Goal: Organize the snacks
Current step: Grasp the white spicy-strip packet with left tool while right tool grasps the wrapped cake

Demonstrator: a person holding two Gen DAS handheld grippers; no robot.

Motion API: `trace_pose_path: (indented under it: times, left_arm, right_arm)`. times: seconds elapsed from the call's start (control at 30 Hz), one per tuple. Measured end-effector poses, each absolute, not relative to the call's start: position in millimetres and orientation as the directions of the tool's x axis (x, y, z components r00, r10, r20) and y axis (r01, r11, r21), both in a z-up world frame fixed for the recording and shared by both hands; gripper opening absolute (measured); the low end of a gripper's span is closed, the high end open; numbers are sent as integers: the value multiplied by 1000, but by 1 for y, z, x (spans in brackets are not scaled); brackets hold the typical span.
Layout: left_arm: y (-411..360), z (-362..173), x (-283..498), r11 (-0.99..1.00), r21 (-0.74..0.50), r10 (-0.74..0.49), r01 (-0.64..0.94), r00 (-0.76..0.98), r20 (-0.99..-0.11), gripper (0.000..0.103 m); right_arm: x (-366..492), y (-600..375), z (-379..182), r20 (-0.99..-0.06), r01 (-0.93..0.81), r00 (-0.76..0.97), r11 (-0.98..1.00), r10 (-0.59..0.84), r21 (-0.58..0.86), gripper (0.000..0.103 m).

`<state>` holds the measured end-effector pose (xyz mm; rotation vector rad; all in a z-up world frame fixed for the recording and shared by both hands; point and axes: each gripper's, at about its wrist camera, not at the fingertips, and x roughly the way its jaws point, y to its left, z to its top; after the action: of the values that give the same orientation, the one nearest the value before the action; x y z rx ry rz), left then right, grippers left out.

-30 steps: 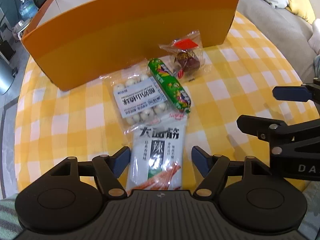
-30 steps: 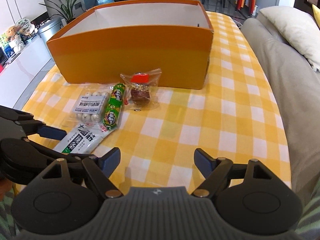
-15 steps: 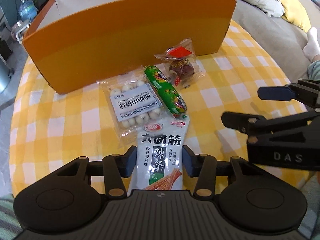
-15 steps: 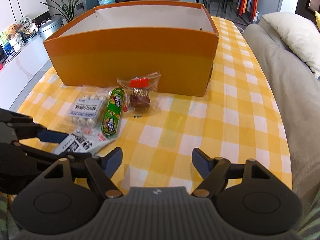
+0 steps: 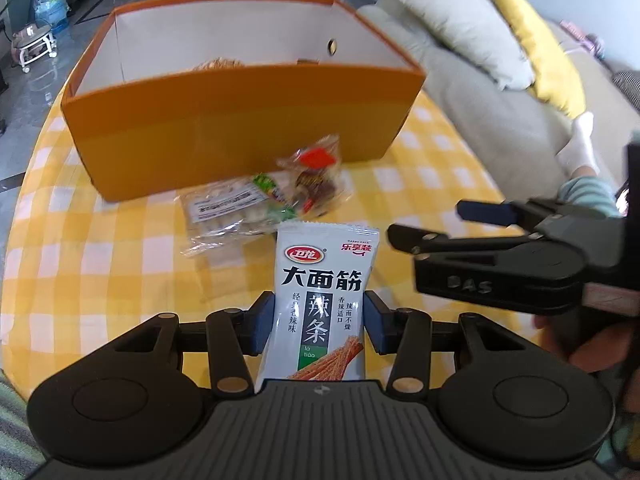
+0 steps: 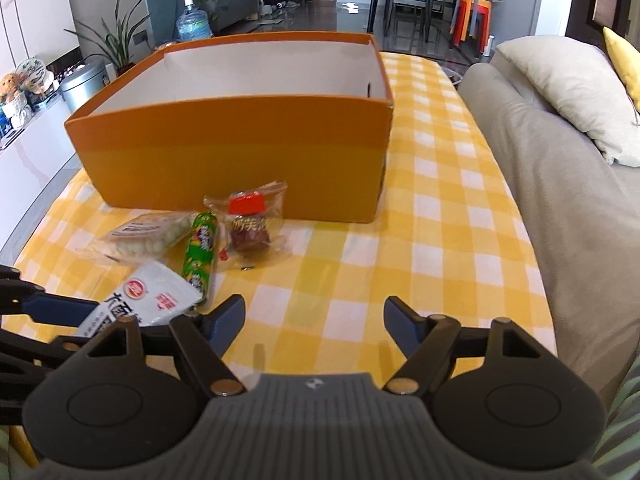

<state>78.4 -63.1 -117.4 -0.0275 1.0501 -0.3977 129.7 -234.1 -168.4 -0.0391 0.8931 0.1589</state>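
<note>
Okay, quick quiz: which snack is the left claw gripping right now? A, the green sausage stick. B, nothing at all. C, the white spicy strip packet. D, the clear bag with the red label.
C: in the left wrist view the left claw is shut on the white spicy strip packet, its fingers pressed against both sides, lifted off the table.

There are four snack packs: one white spicy-strip pack (image 5: 320,304), one green sausage (image 6: 200,252), one clear bag of little white balls (image 6: 150,236) and one clear red-topped pack (image 6: 248,224), plus one orange box (image 6: 240,156).

Snack packet (image 5: 320,304): "大面筋 辣条"; right gripper (image 5: 444,226): "DAS".
</note>
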Motion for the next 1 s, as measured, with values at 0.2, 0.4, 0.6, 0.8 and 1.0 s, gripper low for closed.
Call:
trace_pose_path:
  times: [0.2,0.4,0.6,0.8,1.0]
  left_arm:
    - [-65,-99,80,922,-234,-365,310,488,-792,53]
    - [-53,-96,99,952,-205,-297,228,527,-796,53]
    - [-41,-100,115,970,-174,-240,171,550,-800,53]
    - [-31,-107,125,979,-158,-203,128,538,-818,53]
    - [-27,-115,129,982,-148,-189,120,515,-836,53]
  right_arm:
    - [134,-236,-168,-777,-146,621,989,105,17,72]
    - [142,-228,-168,-769,-177,627,984,125,16,70]
    - [157,-205,-170,-753,-248,634,969,177,19,65]
    - [180,-191,-181,-757,-271,623,962,198,29,57]
    - [199,-186,-193,-767,-275,606,960,211,47,49]
